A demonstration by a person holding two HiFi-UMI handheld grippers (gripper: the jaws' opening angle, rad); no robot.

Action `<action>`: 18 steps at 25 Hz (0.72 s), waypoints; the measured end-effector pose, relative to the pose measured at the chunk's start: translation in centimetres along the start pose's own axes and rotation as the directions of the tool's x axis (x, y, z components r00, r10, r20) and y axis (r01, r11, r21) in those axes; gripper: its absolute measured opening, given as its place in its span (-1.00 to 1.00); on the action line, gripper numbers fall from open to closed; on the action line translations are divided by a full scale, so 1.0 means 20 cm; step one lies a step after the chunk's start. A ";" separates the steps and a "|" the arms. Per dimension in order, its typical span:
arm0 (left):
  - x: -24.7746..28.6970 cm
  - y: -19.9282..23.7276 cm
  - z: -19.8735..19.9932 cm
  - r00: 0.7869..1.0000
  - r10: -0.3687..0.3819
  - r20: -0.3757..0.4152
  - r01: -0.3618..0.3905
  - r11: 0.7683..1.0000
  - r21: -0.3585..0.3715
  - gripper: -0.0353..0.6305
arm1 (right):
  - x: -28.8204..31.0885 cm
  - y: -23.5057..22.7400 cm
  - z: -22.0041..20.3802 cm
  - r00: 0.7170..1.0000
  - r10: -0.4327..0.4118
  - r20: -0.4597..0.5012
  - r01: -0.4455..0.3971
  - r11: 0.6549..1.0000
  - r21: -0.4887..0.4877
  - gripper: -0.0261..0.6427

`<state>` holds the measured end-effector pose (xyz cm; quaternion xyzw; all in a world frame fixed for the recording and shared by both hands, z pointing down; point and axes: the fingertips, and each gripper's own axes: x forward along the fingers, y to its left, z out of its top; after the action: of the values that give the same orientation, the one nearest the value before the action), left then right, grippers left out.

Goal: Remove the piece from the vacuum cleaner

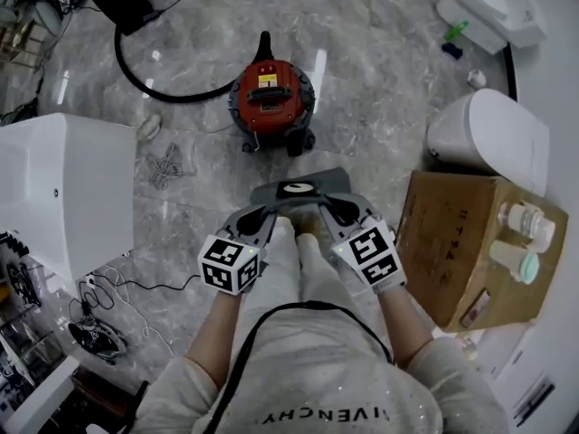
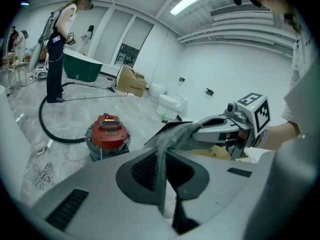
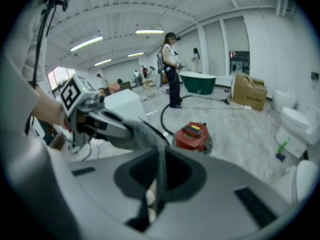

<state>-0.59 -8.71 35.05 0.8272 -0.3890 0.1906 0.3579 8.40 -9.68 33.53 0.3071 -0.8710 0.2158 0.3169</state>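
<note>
Head view: the left hand-held gripper (image 1: 270, 215) and the right hand-held gripper (image 1: 333, 210) sit side by side. Each pinches one end of the grey piece (image 1: 298, 188), which spans between their tips, clear of the floor (image 1: 389, 80). The red vacuum (image 1: 271, 98) stands on the floor well beyond both tips.

Left gripper view: the jaws are pressed together on a thin fold of the piece (image 2: 160, 169). The vacuum (image 2: 107, 134) lies beyond them, to their left.

Right gripper view: the jaws are likewise clamped on the piece (image 3: 161, 166), possibly fabric. The vacuum (image 3: 193, 136) is beyond, slightly to their right.
</note>
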 end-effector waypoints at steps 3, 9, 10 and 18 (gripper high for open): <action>-0.06 -0.05 0.03 1.000 -0.013 0.014 0.013 1.000 -0.017 -0.80 | -0.06 0.03 0.04 1.000 0.007 0.012 -0.007 1.000 -0.013 -0.85; -0.16 -0.14 0.07 0.998 -0.052 0.032 0.053 0.998 -0.038 -0.80 | -0.17 0.09 0.09 1.000 0.016 0.017 -0.015 0.999 -0.030 -0.85; -0.18 -0.15 0.08 0.997 -0.060 0.039 0.061 0.997 -0.046 -0.80 | -0.18 0.10 0.10 1.000 0.018 0.017 -0.017 0.999 -0.035 -0.85; -0.28 -0.23 0.16 0.992 -0.111 0.058 0.114 0.992 -0.058 -0.80 | -0.32 0.17 0.19 0.999 0.026 0.033 -0.023 0.997 -0.076 -0.85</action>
<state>-0.39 -6.10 27.51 0.8414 -0.3569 0.1355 0.3824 8.38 -6.84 25.92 0.2878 -0.8876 0.1812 0.3108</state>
